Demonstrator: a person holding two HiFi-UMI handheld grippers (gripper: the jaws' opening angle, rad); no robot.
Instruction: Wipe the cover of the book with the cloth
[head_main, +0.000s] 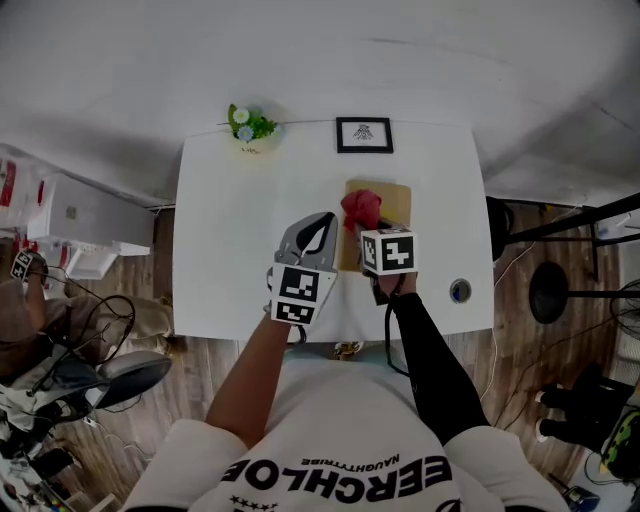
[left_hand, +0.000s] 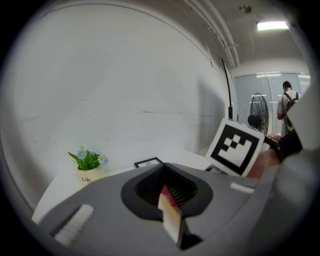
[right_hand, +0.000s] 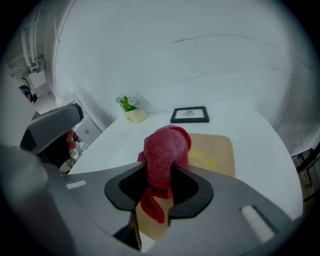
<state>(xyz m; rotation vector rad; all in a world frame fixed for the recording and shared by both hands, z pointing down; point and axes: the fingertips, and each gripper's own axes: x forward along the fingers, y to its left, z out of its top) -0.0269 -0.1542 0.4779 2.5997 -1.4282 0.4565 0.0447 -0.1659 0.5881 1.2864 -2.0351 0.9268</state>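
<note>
Book (head_main: 396, 196) tan, flat on white table (head_main: 230, 250). We note right gripper (right_hand: 161, 186) jaws clamping red cloth (right_hand: 166, 150) above it; left gripper (head_main: 309, 233) jaws together, empty.

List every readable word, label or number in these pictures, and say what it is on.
"Life": on the plant pot.
"EERCHLOE", partly cut off by the frame edge: on the person's white shirt; the smaller line beside it is too blurred to be sure of.
Framed picture: print too small to read.
Book: no legible text on its cover.
</note>
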